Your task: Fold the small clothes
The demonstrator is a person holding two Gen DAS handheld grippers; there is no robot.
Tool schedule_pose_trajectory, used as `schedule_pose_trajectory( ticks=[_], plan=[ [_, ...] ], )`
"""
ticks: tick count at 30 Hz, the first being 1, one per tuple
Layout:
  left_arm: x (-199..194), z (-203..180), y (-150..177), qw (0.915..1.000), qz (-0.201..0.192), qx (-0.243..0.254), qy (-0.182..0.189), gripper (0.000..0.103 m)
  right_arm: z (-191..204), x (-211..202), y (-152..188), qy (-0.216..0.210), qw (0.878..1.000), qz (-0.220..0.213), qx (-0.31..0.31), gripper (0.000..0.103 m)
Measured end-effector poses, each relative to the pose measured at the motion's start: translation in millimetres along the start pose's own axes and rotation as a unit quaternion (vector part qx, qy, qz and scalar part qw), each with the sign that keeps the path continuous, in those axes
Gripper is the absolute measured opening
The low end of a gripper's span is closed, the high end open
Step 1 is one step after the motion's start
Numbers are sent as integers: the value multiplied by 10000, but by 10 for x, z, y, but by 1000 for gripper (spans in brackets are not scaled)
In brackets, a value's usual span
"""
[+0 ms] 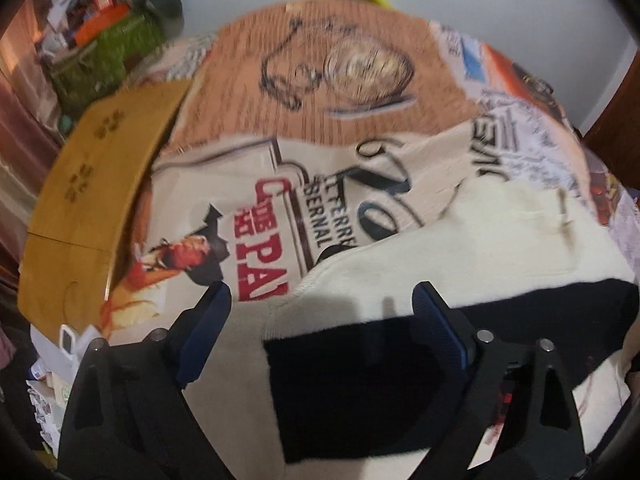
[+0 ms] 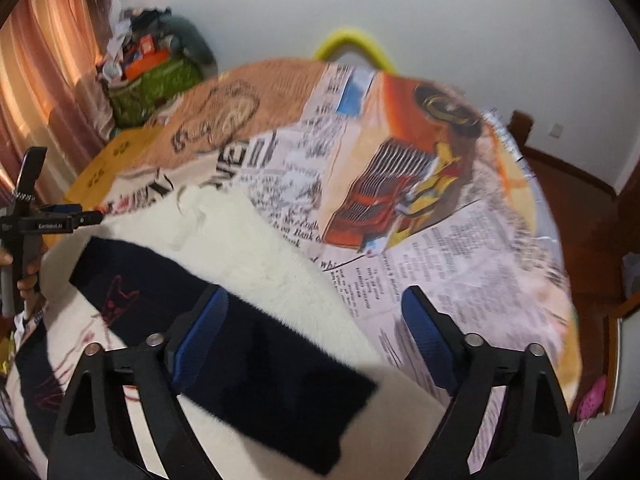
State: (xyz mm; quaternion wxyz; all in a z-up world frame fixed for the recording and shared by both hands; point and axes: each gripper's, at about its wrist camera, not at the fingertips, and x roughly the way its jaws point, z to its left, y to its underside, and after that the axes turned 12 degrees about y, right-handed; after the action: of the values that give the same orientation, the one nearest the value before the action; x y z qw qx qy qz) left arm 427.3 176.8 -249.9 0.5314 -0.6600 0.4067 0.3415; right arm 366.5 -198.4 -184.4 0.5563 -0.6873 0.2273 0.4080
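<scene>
A small cream garment (image 1: 480,240) with a wide dark navy band (image 1: 360,380) lies flat on the printed tablecloth (image 1: 320,80). My left gripper (image 1: 322,296) is open above the band's left end, where cream cloth and navy meet; its blue pads touch nothing. In the right wrist view the cream garment (image 2: 260,248) and navy band (image 2: 260,372) run diagonally. My right gripper (image 2: 316,298) is open over the band's right end, with the left pad above the navy and the right pad above the tablecloth (image 2: 440,260). The left gripper (image 2: 76,216) shows at the left edge, held by a hand (image 2: 28,276).
A yellow wooden board (image 1: 92,184) lies at the table's left side. Behind it is a green bag (image 1: 108,56) full of clutter, near a pink curtain (image 2: 40,80). A yellow chair back (image 2: 352,42) rises behind the table. Wooden floor (image 2: 580,220) lies to the right.
</scene>
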Motion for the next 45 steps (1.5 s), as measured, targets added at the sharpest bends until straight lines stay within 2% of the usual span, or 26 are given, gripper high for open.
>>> schedule_pose_trajectory(
  ticks=[3, 4, 8, 9, 11, 12, 13, 14, 15, 16, 18, 23, 28, 33, 39, 41, 45],
  plan=[
    [180, 78, 4, 9998, 202, -61, -39, 86, -32, 237, -52, -139, 9995, 267, -21, 74],
    [245, 102, 14, 9995, 297, -113, 39, 78, -25, 298, -44, -200, 9992, 348, -20, 72],
    [400, 124, 57, 9987, 461, -149, 140, 63, 39, 408, -5, -392, 9983, 407, -140, 64],
    [412, 112, 73, 9986, 455, -159, 227, 53, 61, 404, 3, -393, 9985, 332, -201, 63],
    [403, 89, 79, 9983, 427, -233, 306, 41, 98, 389, 24, -441, 9983, 266, -284, 54],
    [396, 85, 79, 9981, 440, -278, 343, 26, 79, 407, -2, -459, 9982, 256, -303, 47],
    [389, 72, 86, 9979, 453, -349, 297, 19, 84, 408, -8, -488, 9980, 243, -318, 40],
    [359, 65, 98, 9978, 445, -440, 220, 15, 83, 398, -8, -511, 9979, 230, -332, 36],
    [335, 45, 103, 9975, 464, -470, 235, 12, 83, 387, -14, -528, 9977, 226, -352, 26],
    [290, 6, 119, 9978, 451, -416, 233, 11, 85, 373, -11, -535, 9976, 213, -375, 17],
    [215, -60, 133, 9987, 402, -263, 172, 9, 79, 344, -8, -582, 9974, 198, -384, 14],
    [-88, -199, 53, 9999, -10, -95, 66, 8, -19, 220, -99, -607, 9980, -20, -182, 13],
    [-191, -326, -156, 9997, -217, 46, 103, 8, -100, 127, -311, -212, 9989, -247, -331, 12],
    [-29, -445, -360, 9996, -218, 142, 70, 8, -248, 253, -521, 155, 9990, -235, -334, 13],
    [350, -471, -543, 10000, -62, -4, -75, 8, -295, 653, -600, 554, 9978, 85, -361, 14],
    [474, -453, -525, 9998, 128, -69, -101, 8, -306, 694, -553, 540, 9980, 142, -309, 17],
    [432, -447, -404, 9998, 148, -49, 82, 10, -332, 572, -523, 472, 9987, 23, -173, 26]
  ],
)
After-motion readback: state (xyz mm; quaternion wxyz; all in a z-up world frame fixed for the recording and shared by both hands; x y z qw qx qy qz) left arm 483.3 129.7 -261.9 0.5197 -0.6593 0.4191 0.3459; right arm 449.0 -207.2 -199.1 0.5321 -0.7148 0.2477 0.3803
